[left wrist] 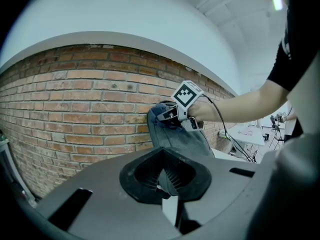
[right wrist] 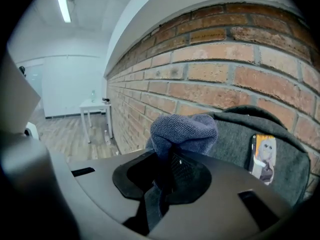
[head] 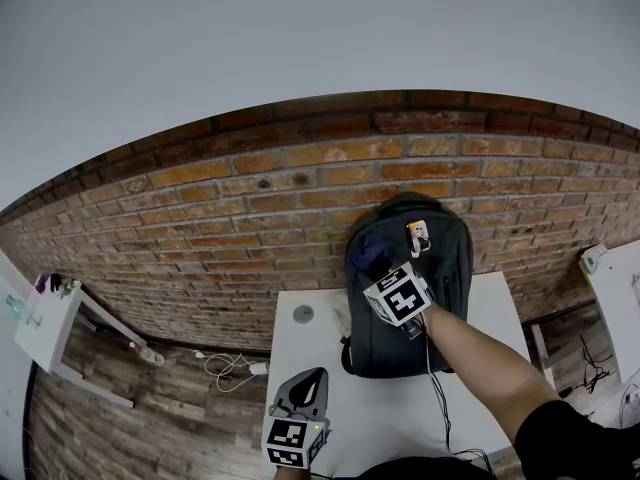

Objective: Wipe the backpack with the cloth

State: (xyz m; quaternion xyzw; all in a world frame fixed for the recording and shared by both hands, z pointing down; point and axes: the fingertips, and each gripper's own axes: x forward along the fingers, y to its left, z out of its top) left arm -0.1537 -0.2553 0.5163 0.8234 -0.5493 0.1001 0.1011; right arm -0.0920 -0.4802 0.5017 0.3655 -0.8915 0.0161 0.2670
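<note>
Short black T-shirt sleeve (head: 572, 430)

Right gripper (head: 383, 273) reaches forward, fingers clamped on cloth (right wrist: 184, 131); left gripper (head: 316, 376) hangs low, fingers together

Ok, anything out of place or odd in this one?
Nothing stands out. The backpack stands upright on the table against the brick wall, the right tool holds the cloth at its upper part, and the left tool hangs shut and empty, off to the side.

A red brick wall (head: 250, 208) ran behind a white table (head: 300, 348), with plain white wall above it. Wood-plank floor (head: 120, 408) lay below; 1 tube light (right wrist: 63, 4) glowed on the ceiling.
</note>
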